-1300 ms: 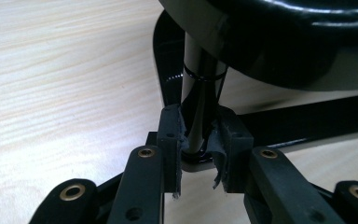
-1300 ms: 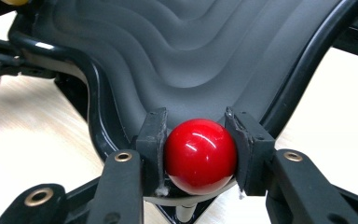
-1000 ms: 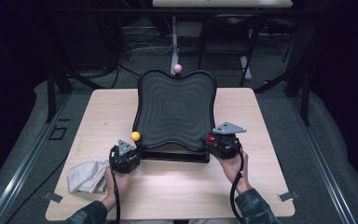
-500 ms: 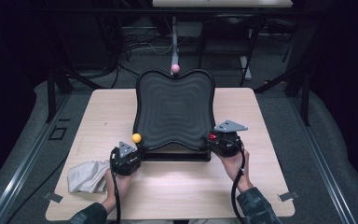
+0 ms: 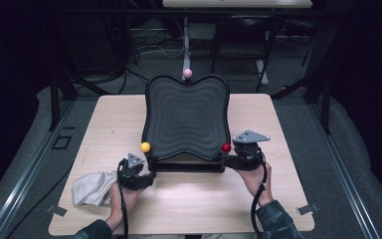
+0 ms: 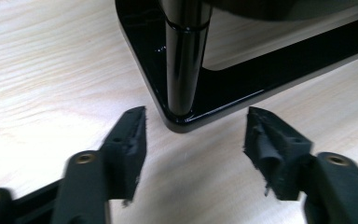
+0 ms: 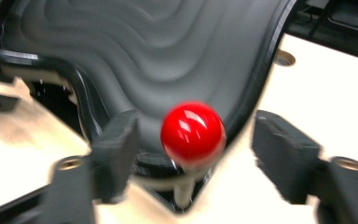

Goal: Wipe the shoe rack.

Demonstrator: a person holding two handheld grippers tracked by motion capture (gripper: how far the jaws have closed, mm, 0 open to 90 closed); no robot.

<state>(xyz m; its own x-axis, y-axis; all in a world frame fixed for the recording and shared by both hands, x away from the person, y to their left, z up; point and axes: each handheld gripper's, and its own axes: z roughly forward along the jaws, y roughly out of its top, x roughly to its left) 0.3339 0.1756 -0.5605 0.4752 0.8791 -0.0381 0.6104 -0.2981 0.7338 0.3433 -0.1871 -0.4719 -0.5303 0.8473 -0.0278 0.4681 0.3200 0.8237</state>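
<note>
tray: black wavy tray (image 5: 186,117) stands tilted on its stand (image 6: 223,88) at mid desk (image 5: 298,199), set down and steady
left gripper (image 5: 151,175): jaws just opening, released; stand's near-left corner sits between them untouched
right gripper (image 7: 191,154): jaws likewise spreading (released); red knob (image 7: 193,133) lies free between them

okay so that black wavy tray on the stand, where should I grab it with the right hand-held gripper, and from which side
Judging from the pictures, take the red ball knob at the near right corner of the wavy tray, coming level from the near table edge. The knob stands clear on a thin stem, and its roundness suits two pads. The right hand-held gripper, whose jaws have just been opening, already straddles it without touching.
</note>
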